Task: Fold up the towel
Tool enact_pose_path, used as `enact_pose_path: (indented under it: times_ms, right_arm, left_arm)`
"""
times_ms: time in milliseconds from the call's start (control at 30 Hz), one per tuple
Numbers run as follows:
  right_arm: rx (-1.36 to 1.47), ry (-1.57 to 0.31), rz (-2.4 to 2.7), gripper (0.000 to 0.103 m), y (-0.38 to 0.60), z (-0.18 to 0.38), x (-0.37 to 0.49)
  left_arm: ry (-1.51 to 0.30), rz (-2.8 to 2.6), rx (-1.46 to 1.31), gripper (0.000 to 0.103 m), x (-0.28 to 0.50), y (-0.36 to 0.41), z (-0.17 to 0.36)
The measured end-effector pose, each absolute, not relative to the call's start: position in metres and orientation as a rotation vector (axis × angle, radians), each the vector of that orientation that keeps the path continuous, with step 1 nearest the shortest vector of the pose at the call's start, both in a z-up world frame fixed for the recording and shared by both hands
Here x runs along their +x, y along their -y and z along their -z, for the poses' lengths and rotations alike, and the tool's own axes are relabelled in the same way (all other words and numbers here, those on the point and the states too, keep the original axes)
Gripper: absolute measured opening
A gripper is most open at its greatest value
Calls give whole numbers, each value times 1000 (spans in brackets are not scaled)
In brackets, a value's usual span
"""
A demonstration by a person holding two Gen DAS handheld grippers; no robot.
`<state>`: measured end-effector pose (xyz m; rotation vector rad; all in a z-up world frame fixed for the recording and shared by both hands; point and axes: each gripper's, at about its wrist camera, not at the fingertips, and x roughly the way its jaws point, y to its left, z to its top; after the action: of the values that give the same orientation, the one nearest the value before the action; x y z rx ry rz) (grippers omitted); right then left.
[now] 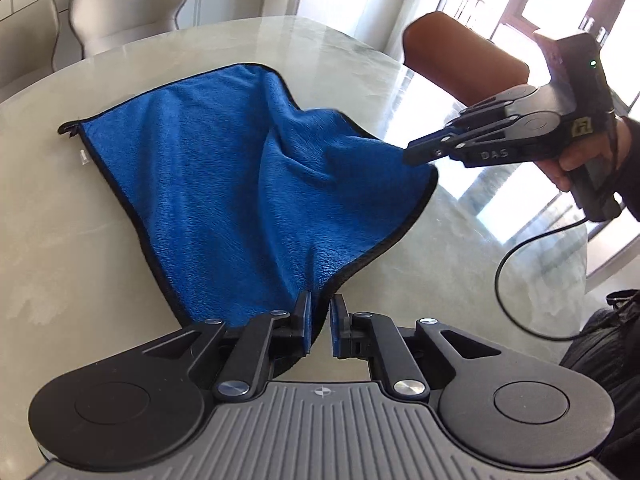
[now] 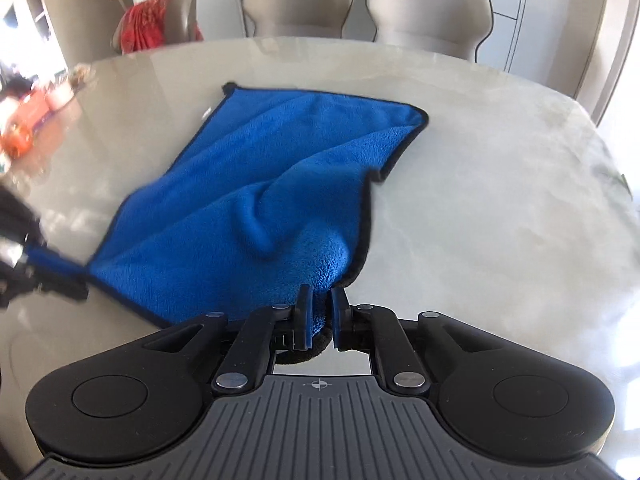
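Observation:
A blue towel [image 1: 224,168] with a black hem lies partly on the pale marble table [image 1: 60,240]; its far edge rests flat, its near part is lifted and creased. My left gripper [image 1: 320,308] is shut on a near corner of the towel. My right gripper [image 1: 412,156], seen from the left wrist view, pinches the other near corner, raised above the table. In the right wrist view the right gripper [image 2: 320,304] is shut on the towel [image 2: 256,184], and the left gripper [image 2: 60,284] shows blurred at the far left, holding its corner.
Two beige chairs [image 2: 360,4] stand behind the table [image 2: 500,200]. A brown chair [image 1: 460,60] stands at the right edge by bright windows. A red cloth [image 2: 152,24] hangs on a chair at back left. A cable [image 1: 520,280] hangs from the right gripper.

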<state>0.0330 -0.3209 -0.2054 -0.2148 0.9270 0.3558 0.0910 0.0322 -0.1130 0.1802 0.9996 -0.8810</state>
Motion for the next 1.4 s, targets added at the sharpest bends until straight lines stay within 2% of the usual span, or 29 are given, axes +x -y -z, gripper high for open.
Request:
enact_pose_path:
  times_ms: [133, 200, 467, 533, 567, 600, 667, 800, 1067, 1167, 1400]
  right_arm:
    - [-252, -964, -312, 9, 335, 200, 13]
    - [-253, -987, -298, 4, 340, 203, 9]
    - [-268, -1065, -244, 6, 357, 222, 6]
    - [-247, -1033, -262, 7, 354, 215, 13]
    - [-240, -1024, -273, 8, 353, 213, 16]
    - [-232, -1016, -292, 10, 350, 212, 20]
    - [-227, -1007, -326, 10, 342, 211, 22]
    - [-233, -998, -387, 10, 325, 219, 24]
    - [-189, -1012, -375, 14, 327, 231, 27]
    - [-182, -1020, -359, 22, 330, 234, 28]
    - [-170, -1031, -376, 24, 326, 238, 32]
  left_arm:
    - [-1021, 912, 178, 8, 86, -27, 119]
    - [-1036, 933, 177, 8, 83, -23, 124]
    - [-1045, 925, 220, 11, 87, -24, 131]
    - [-998, 854, 239, 16, 108, -32, 126]
    - [-980, 815, 239, 25, 121, -35, 125]
    - [-968, 773, 228, 39, 134, -39, 124]
    - [-949, 655, 173, 53, 174, -51, 121]
    - [-932, 447, 63, 69, 246, -66, 120]
    - [-1003, 213, -6, 69, 337, -72, 153]
    - [-1006, 210, 5, 69, 348, -62, 165]
    - [-951, 219, 67, 69, 358, -43, 179]
